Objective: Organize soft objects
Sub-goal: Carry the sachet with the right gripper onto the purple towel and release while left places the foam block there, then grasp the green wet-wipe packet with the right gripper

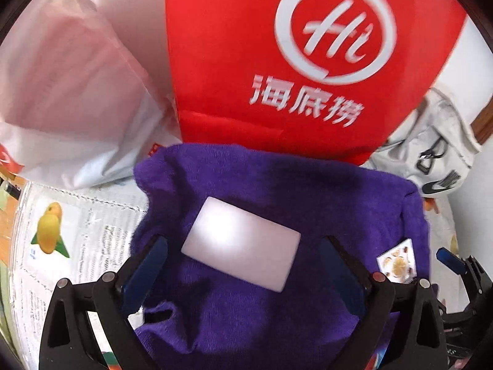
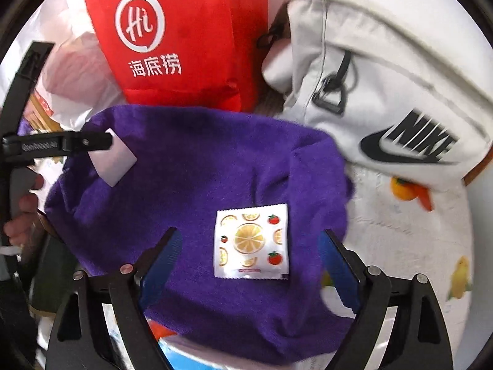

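A purple towel point(image 1: 277, 209) lies spread on the table; it also shows in the right wrist view point(image 2: 197, 169). A white rectangular block point(image 1: 242, 243) rests on it, between the open fingers of my left gripper point(image 1: 243, 262). A small square packet with fruit print point(image 2: 252, 241) lies on the towel between the open fingers of my right gripper point(image 2: 251, 256); it also shows in the left wrist view point(image 1: 397, 260). The white block also shows in the right wrist view point(image 2: 113, 162), next to the left gripper's finger point(image 2: 77, 143).
A red bag with a white logo point(image 1: 277, 61) stands behind the towel, also in the right wrist view point(image 2: 175, 40). A white Nike bag point(image 2: 385, 92) lies at the right. A pale plastic bag point(image 1: 67, 86) sits at the left. A fruit-print table cover point(image 1: 77, 231) lies underneath.
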### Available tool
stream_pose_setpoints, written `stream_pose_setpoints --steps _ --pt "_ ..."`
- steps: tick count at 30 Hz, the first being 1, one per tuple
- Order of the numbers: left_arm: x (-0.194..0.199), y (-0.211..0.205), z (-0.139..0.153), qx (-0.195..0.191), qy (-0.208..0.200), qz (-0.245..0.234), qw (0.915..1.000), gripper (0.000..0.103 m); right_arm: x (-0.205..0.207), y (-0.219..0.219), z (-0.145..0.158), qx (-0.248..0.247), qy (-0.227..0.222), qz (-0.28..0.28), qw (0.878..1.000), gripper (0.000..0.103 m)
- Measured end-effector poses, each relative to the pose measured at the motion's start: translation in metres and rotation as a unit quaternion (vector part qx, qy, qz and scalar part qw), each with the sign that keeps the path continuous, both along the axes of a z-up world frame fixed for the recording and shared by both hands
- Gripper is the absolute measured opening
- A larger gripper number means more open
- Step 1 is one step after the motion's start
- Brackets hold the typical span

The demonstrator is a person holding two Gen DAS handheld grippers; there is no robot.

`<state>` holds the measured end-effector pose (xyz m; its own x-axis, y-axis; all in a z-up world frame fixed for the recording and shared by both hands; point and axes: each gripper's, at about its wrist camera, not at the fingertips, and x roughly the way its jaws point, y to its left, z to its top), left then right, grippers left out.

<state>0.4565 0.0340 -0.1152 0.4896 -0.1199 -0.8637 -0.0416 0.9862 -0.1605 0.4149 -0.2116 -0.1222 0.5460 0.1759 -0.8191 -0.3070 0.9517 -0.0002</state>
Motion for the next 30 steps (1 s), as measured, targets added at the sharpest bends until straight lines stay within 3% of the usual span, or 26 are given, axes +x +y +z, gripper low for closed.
stream_pose_setpoints --steps 7,10,13,16,20,23,30 --pt "-0.046 0.001 0.038 0.006 -0.046 -0.025 0.9986 0.100 -0.031 -0.003 0.026 0.003 -0.024 -0.009 1.000 0.090" --pt "-0.070 0.007 0.054 0.006 -0.057 -0.017 0.9982 0.099 -0.049 -0.003 0.034 -0.018 -0.021 -0.009 1.000 0.090" --pt "-0.092 0.013 0.063 -0.005 -0.056 -0.007 0.9984 0.099 -0.071 -0.008 0.044 0.010 -0.033 -0.017 0.999 0.090" --pt "-0.121 0.021 0.070 -0.010 -0.055 0.001 0.9984 0.099 -0.094 -0.015 0.049 0.042 -0.017 -0.025 0.999 0.090" --pt "-0.167 0.027 0.074 -0.027 -0.069 0.000 0.9972 0.099 -0.139 -0.023 0.058 0.082 -0.040 -0.041 0.995 0.090" --pt "-0.196 0.030 0.072 -0.012 -0.075 0.005 0.9971 0.099 -0.177 -0.019 0.061 0.104 -0.052 -0.022 0.993 0.089" --pt "-0.256 0.042 0.052 -0.005 -0.075 0.010 0.9972 0.099 -0.240 0.008 0.043 0.106 -0.054 0.015 0.993 0.082"
